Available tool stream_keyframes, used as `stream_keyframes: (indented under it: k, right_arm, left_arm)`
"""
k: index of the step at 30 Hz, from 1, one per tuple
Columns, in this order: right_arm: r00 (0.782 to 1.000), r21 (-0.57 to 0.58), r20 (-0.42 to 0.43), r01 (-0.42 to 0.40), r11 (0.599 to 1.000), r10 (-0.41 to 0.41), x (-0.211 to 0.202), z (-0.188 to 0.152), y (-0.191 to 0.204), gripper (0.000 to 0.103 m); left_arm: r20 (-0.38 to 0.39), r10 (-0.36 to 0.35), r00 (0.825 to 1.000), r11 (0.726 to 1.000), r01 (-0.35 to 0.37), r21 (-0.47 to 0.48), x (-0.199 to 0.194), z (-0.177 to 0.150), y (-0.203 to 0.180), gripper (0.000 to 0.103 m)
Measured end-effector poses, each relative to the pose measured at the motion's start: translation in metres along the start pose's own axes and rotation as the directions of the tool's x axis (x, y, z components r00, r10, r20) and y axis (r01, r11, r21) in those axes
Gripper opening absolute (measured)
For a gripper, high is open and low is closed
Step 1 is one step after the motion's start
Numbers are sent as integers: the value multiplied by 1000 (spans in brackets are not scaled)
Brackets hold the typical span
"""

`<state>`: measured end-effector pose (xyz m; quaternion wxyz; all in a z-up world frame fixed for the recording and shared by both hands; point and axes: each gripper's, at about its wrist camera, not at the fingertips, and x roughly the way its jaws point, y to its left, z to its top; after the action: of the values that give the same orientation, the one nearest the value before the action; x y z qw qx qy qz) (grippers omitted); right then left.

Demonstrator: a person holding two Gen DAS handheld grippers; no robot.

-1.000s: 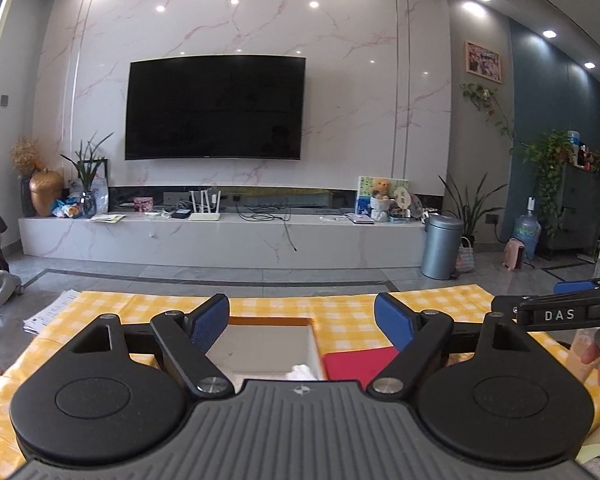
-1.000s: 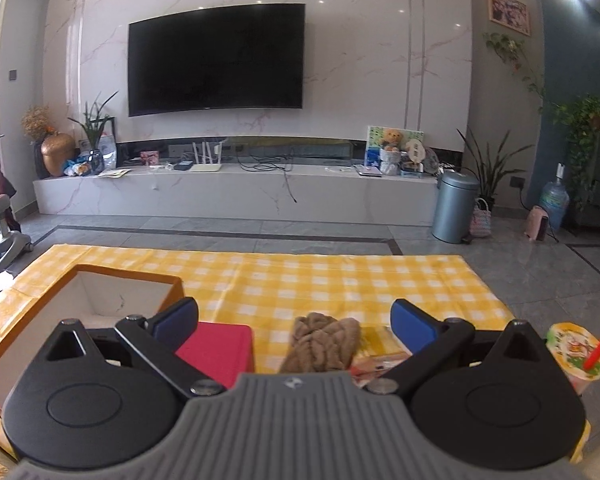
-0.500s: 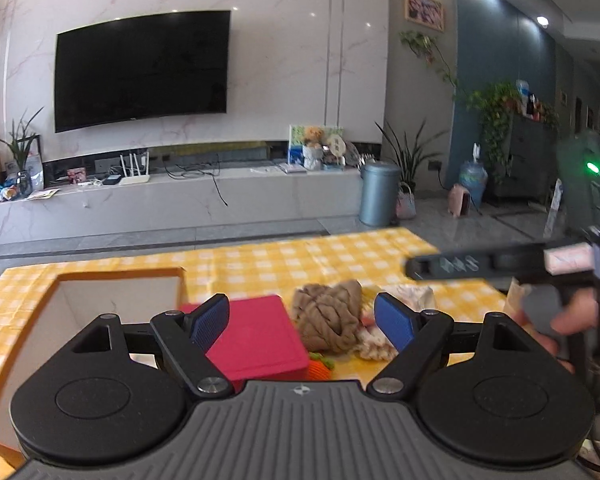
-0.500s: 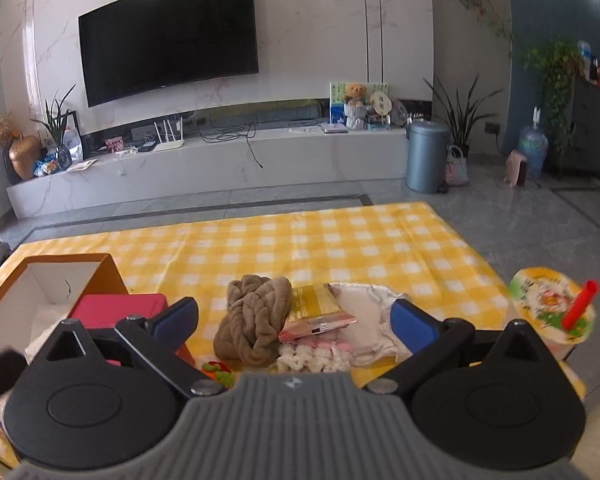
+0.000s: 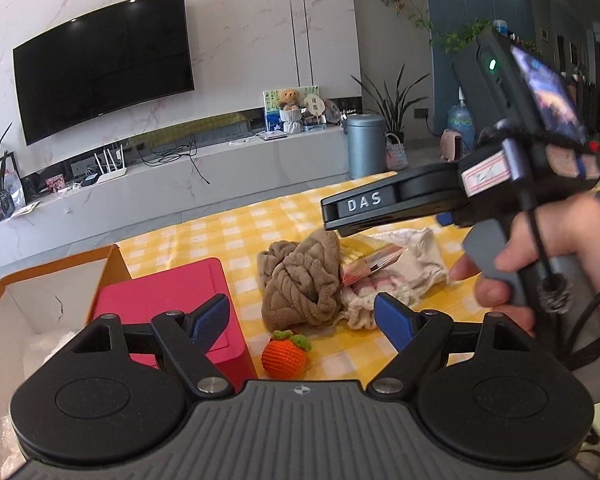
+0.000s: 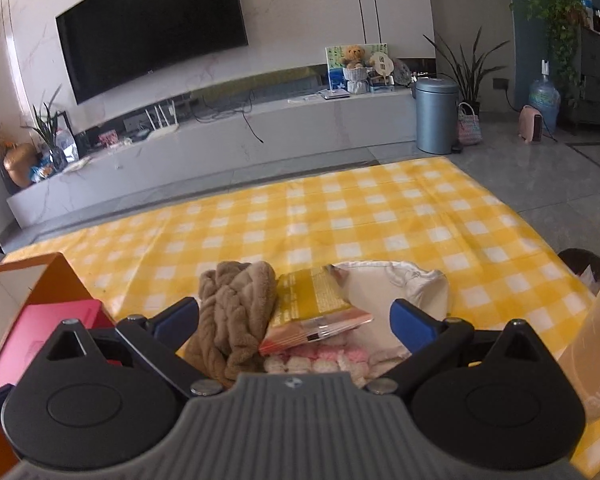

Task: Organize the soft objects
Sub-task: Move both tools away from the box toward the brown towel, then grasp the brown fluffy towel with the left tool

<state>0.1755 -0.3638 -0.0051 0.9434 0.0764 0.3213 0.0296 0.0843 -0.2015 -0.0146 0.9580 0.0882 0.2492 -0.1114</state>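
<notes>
So both claws are spread wide with nothing between the blue pads. The left claw [image 5: 302,320] hangs low in the left wrist view, over the near edge of the desk [image 5: 236,224] with its yellow checked cloth. Just beyond its pads sits the brown knitted bundle [image 5: 300,280], center frame, and right below that a little orange crochet fruit [image 5: 284,354] with a green top, lying on the cloth by itself next to the pink box [image 5: 168,300]. The pink box is left of center, and further left is the open orange cardboard box [image 5: 56,288] with a white inside.

Right of the brown bundle there's a yellow and pink packet [image 5: 370,266] leaning on it, on top of a white cloth [image 5: 414,260], with some pink and white fluffy stuff [image 5: 374,288] under the packet's near edge.

The right claw [image 6: 294,320] is visible from the side in the left view, upper right, held in the person's right hand [image 5: 556,264] above the white cloth. From its own camera, the brown knitted bundle [image 6: 232,320] sits by its left pad, the packet [image 6: 312,308] in the middle, and the white cloth [image 6: 396,292] toward the right pad. The pink and white fluffy stuff [image 6: 320,362] pokes out right at the claw body.
</notes>
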Motion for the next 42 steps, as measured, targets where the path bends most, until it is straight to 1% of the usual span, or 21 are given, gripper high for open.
stream_keyframes:
  k: [2,4,7,10,11,15,17,21,24,27,31,35,37,38,39,40,42]
  right_arm:
    - [1000,-10,5,9,1000,-9,0,1,-3,100]
    - [1000,6,-5,17,1000,-17,1,3,-12,100]
    - [1000,83,-8,30,996,-29,2,5,-31,100]
    - [999,166,-36,22,986,-16,11,3,-46,100]
    - [999,172,-46,26,985,-18,15,3,-47,99]
    - [996,99,-64,63,993,-57,21,0,-40,99]
    - [995,81,-62,88,993,-83,20,-1,-39,99]
    - [992,61,-63,116,991,-112,16,-3,-43,99]
    - [989,52,-72,134,990,-130,16,-5,-45,99]
    - [989,69,-78,135,988,-129,16,-7,-48,99]
    - [992,87,-68,113,990,-108,16,-4,-44,99]
    - [992,91,-65,111,990,-106,16,-3,-42,99]
    - [992,92,-65,112,989,-106,17,-2,-42,99]
    - [992,91,-65,114,989,-109,17,-2,-41,99]
    - [992,90,-64,118,989,-113,16,-3,-42,99]
    - [990,95,-64,131,987,-125,16,-2,-42,99]
    - [987,115,-69,152,982,-144,16,-3,-46,99]
  left_arm:
    - [-18,9,1000,1000,-9,1,8,0,-1,96]
    - [-27,15,1000,1000,-15,2,14,1,-4,96]
    - [-38,15,999,1000,-14,9,22,2,-6,96]
    - [-31,26,999,999,-25,36,31,2,-12,96]
    - [-35,27,999,999,-26,36,34,2,-14,96]
    - [-41,-14,999,1000,14,8,46,3,-22,96]
    - [-47,-14,999,1000,14,11,55,4,-27,96]
    - [-14,47,999,999,-47,15,74,5,-38,96]
    - [-17,85,996,996,-85,-3,88,8,-41,96]
    - [4,174,985,985,-174,15,99,9,-45,96]
    - [11,230,973,973,-230,25,112,12,-44,96]
    - [36,277,960,961,-277,-13,121,17,-43,96]
    - [46,306,951,952,-305,-29,125,18,-46,97]
    - [58,313,948,950,-311,-39,126,19,-48,97]
    - [74,306,949,952,-302,-55,126,19,-50,97]
    - [71,287,955,957,-282,-72,127,20,-50,97]
    - [12,245,970,965,-242,-96,133,22,-49,97]
